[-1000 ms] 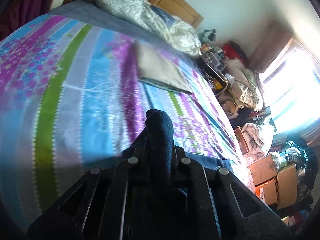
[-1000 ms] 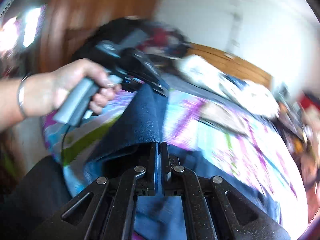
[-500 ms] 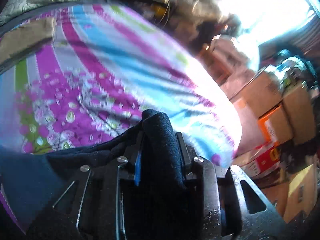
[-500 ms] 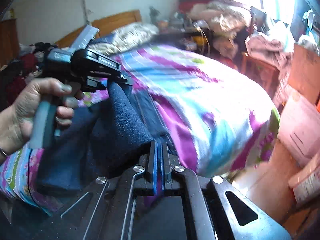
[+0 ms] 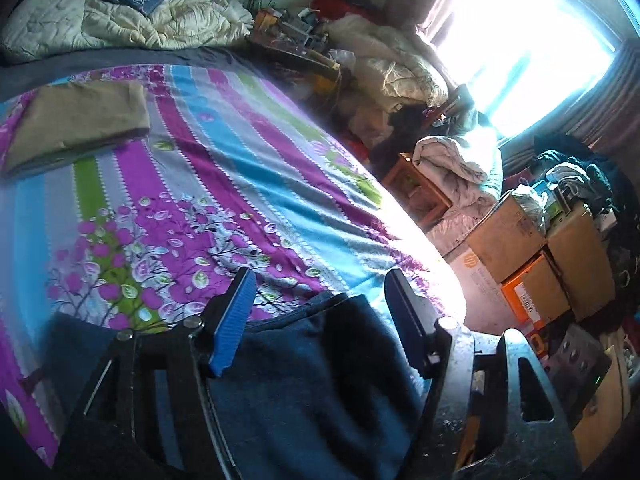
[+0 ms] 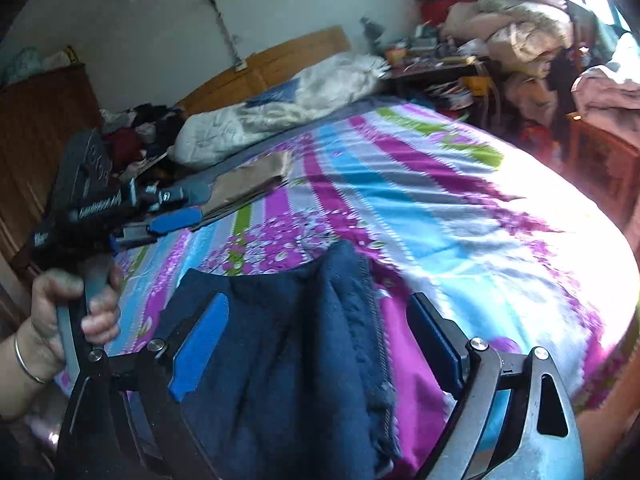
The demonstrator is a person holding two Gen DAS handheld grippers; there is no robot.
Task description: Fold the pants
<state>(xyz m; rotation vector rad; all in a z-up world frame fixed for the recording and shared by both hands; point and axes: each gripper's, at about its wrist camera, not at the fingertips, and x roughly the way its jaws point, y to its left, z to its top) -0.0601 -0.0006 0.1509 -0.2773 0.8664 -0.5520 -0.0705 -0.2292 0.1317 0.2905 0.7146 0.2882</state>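
Both grippers — left gripper and right gripper — stand with jaws wide apart, gripping nothing, the dark blue pants lying between them on the bed, apparently laid out for folding.

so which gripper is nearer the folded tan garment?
Left. The left gripper sits beside the folded tan garment; the right gripper is back over the dark pants.

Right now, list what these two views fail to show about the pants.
- Full extent of the dark blue pants: the near end runs off the bottom edge in both views.
- Fold state: in the left wrist view the left gripper and its frame cover much of the cloth.
- Right wrist view: the right gripper frame hides the fabric's lower sides.
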